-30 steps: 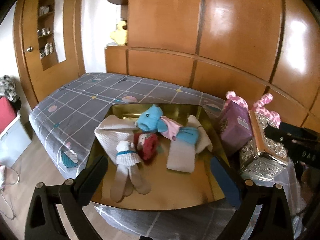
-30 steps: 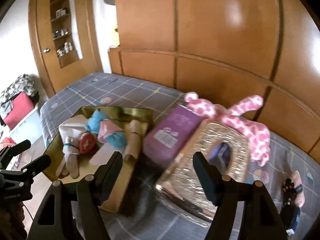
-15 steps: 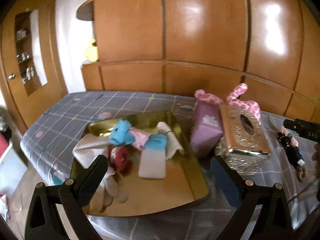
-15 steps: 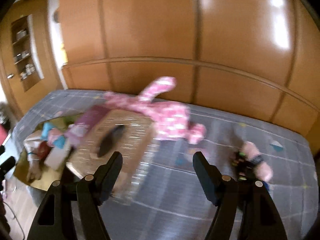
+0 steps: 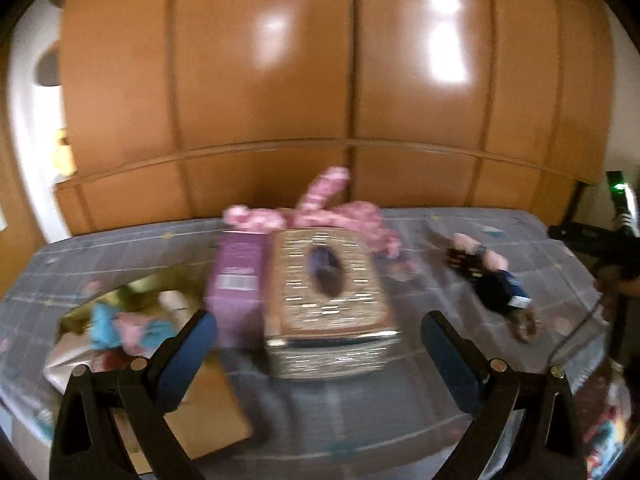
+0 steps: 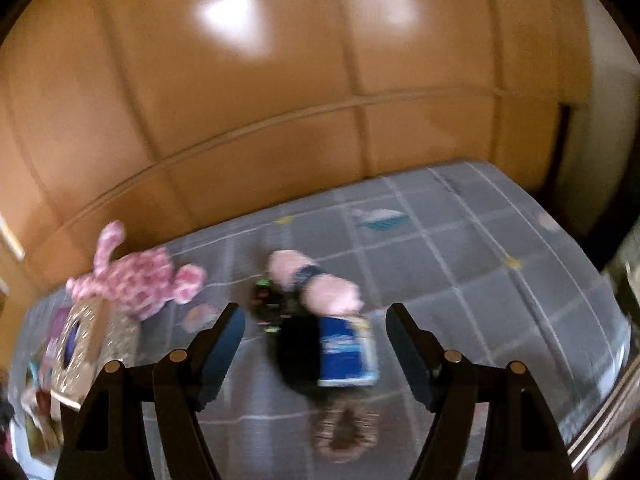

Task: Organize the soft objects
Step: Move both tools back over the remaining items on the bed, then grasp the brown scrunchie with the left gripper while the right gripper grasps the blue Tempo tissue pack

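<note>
In the left wrist view my left gripper (image 5: pixel 319 318) is open and empty, facing a gold tissue box (image 5: pixel 328 296) on the bed. A pink spotted plush (image 5: pixel 328 208) lies behind the box. A gold tray (image 5: pixel 208 420) at the left holds a blue and pink soft toy (image 5: pixel 120 328) and pale cloths. In the right wrist view my right gripper (image 6: pixel 315 312) is open above a dark doll (image 6: pixel 320 344) with pink limbs and a blue label. The doll lies flat on the sheet between the fingers' lines, and the pads do not touch it. The same doll (image 5: pixel 488 276) shows at the right in the left wrist view.
A purple box (image 5: pixel 240 280) stands against the tissue box's left side. The grey checked bed sheet (image 6: pixel 460 264) runs to a wooden panelled wall (image 5: pixel 352 80). The bed's right edge drops off near dark furniture (image 6: pixel 624 280). The pink spotted plush (image 6: pixel 140 280) and the tissue box (image 6: pixel 84 348) lie left of the doll.
Both views have swung right along the bed. The left one went from the tray to the tissue box, the right one from the tissue box to the dark doll. Both grippers stayed open.
</note>
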Demonstrator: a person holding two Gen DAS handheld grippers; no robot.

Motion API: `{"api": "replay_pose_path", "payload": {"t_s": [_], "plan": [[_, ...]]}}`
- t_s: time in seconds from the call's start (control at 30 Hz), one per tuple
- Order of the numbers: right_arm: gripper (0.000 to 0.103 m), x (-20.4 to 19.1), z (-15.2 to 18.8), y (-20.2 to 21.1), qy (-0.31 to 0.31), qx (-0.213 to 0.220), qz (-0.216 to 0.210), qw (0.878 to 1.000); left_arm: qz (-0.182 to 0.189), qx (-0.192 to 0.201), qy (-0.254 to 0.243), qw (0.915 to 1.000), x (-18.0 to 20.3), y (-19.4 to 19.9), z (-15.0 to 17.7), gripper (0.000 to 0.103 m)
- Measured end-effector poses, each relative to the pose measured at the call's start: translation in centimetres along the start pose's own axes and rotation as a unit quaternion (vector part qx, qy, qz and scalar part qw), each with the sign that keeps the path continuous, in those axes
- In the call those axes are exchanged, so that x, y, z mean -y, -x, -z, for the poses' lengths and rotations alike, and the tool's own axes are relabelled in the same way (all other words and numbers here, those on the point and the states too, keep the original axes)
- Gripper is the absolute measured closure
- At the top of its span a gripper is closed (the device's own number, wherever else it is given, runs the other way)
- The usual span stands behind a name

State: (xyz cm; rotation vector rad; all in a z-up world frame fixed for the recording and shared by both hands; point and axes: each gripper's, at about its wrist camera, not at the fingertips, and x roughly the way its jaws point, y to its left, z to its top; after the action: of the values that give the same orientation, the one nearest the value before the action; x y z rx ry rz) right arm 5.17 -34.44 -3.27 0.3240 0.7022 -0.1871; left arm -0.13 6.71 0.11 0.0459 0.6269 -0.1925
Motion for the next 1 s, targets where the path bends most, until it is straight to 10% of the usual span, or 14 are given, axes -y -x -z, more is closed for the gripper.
{"api": "replay_pose_path", "payload": {"t_s": [0.3,0.63,1.0], "plan": [[0.029,4.9,0.9,-0.5,-0.043,-0.017,0.022,0.999,0.103,-0.071,-0.062,0.9902,8.3,-5.4,0.0,0.007],[0.029,9.8,2.3,-1.9,-0.158,-0.045,-0.037,0.986,0.236,-0.133,-0.138,0.9526,20.3,-11.0,1.2,0.021],[0.028,11.2,2.6,-2.2,-0.2,-0.038,-0.069,0.977,0.271,-0.222,-0.178,0.9198,29.7,-17.3,3.8,0.033]]}}
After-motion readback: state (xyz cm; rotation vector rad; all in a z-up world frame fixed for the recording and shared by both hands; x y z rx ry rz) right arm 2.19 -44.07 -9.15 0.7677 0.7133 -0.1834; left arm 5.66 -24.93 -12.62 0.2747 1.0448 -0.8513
